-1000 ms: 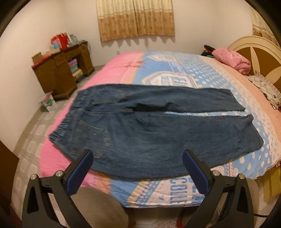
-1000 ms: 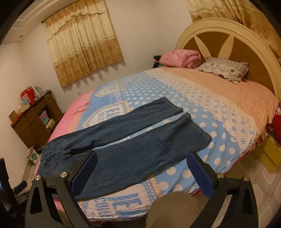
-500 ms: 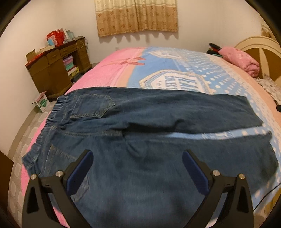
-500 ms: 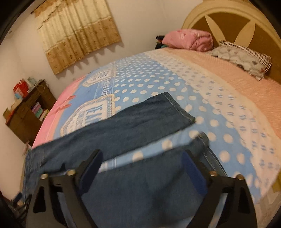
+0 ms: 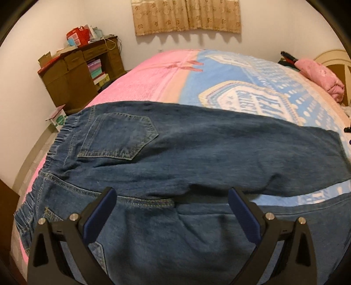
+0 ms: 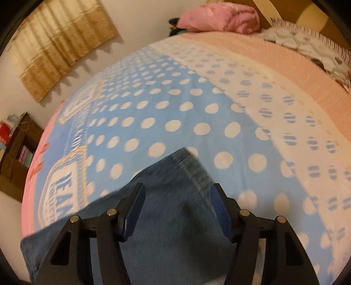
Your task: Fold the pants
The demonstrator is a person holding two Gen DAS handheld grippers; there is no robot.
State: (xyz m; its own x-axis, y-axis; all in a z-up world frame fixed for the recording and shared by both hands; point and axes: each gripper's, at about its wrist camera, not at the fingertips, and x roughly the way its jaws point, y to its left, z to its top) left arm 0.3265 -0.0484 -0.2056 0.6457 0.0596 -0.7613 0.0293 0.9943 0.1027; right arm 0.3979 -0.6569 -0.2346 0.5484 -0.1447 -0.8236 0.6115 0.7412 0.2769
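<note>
Hovering low over the crotch seam of the jeans (image 5: 197,157), the left gripper (image 5: 171,210) has its blue-padded fingers (image 5: 98,217) spread wide with denim showing between them, and nothing is pinched; whether the pads touch the cloth cannot be told. Its view takes in the seat of the jeans lying back side up, a stitched back pocket (image 5: 118,136) to the upper left and the gathered elastic waistband (image 5: 54,149) running down the left edge, toward the side of the bed. One leg stretches away to the right across the blanket (image 5: 219,72), and a strip of blue blanket shows between it and the nearer leg. The right gripper (image 6: 177,206) sits just over the far leg end, its jaws also apart, somewhat narrower than the left pair, with the blurred hem (image 6: 195,171) lying just past the fingertips; no cloth is held. Beyond the hem spreads the blue polka-dot blanket (image 6: 166,105), turning white and then peach toward the headboard, where a rolled pink quilt (image 6: 221,16) and a patterned pillow (image 6: 307,43) rest. A brown wooden desk (image 5: 72,72) loaded with books stands against the wall past the pink end of the bed, under a beige curtain (image 5: 186,15)
</note>
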